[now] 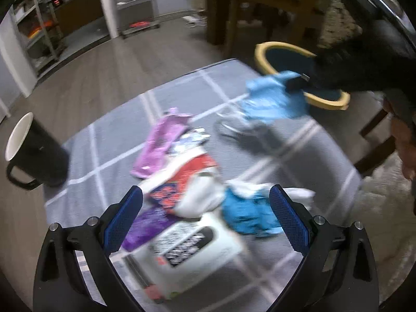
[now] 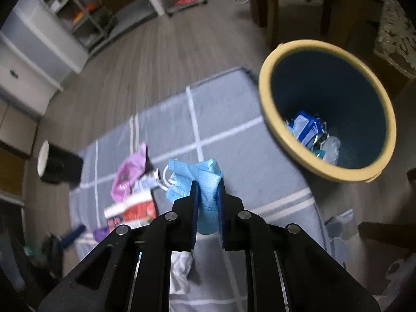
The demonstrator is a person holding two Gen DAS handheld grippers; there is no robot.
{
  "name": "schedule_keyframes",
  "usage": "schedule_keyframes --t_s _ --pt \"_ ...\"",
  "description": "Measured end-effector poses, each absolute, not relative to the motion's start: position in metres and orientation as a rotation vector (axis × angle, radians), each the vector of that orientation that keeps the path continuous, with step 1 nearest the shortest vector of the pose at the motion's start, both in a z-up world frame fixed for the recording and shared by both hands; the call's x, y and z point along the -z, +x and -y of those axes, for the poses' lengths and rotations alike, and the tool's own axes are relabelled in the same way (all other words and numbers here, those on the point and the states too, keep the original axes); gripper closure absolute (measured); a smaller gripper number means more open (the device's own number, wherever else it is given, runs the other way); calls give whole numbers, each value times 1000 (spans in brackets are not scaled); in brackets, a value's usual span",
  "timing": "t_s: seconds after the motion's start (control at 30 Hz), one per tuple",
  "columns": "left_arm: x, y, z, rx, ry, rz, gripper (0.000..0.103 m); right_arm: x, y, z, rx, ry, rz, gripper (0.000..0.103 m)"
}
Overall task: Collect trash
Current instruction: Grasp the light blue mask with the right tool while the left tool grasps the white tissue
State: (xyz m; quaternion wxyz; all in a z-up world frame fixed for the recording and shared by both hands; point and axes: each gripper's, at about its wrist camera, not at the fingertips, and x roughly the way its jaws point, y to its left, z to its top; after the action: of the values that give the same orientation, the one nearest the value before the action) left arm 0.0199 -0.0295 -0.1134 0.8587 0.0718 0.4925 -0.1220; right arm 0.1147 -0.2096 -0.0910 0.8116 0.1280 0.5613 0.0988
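Right gripper pinches a blue face mask, held above the mat short of the bin. Left gripper wide over wrappers. Risk: dangling mask catches the rim, drops outside.

There are two grippers: the left gripper and the right gripper. There is one bin, one black mug and one grey mat. Two blue masks show: one mask held up, another mask on the mat. One pink wrapper lies there too.
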Motion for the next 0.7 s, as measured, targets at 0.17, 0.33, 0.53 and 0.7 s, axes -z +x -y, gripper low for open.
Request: schedule_keyframes --t_s 0.17,0.33,0.53,0.7 --pt "116 14 58 357 143 -1048 8 88 118 219 -203 293 -1189 88" --pt "130 15 72 397 153 -1097 28 90 118 221 -212 292 -1201 89" --pt "138 16 77 432 144 -1127 37 91 119 220 -232 307 -1213 89" --pt "143 9 95 485 183 -1133 37 89 119 218 -247 308 -1211 88"
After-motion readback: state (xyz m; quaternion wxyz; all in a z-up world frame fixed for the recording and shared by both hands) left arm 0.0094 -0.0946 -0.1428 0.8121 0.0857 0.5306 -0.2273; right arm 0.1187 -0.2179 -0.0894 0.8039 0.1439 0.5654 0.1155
